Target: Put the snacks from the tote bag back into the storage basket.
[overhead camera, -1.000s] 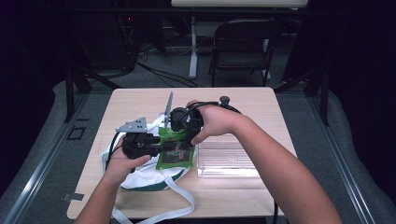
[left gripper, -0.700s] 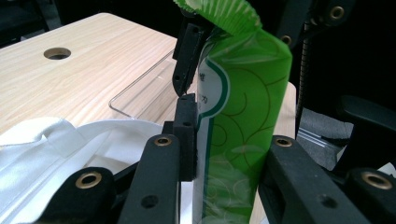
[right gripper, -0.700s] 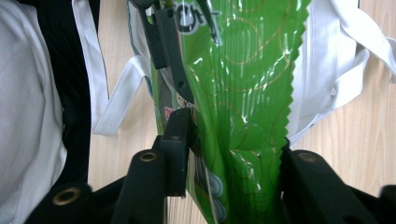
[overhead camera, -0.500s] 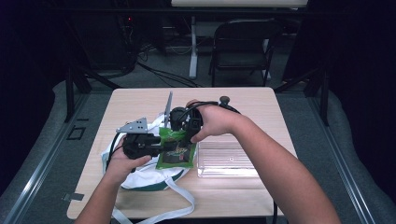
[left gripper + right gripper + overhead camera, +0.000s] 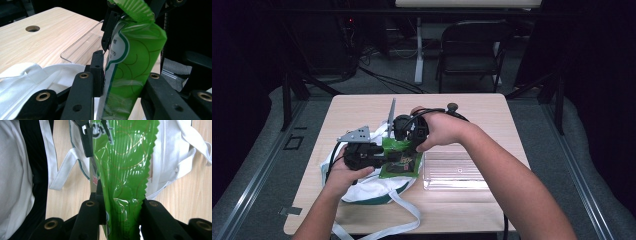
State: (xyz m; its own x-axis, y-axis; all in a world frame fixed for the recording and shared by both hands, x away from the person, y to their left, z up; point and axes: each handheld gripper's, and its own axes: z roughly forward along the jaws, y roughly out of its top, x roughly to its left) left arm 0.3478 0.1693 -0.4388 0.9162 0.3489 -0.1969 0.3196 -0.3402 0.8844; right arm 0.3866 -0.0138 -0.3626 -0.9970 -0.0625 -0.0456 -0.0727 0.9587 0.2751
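I hold the green packet [image 5: 399,159] pinched between both sets of fingers, my left gripper [image 5: 362,152] and right gripper [image 5: 409,131] clamped on opposite ends, its length stretched between them above the white bag [image 5: 362,187] on the bench [image 5: 462,107]

The green packet's [image 5: 130,62] print is too blurred to read, its bottom cut off.
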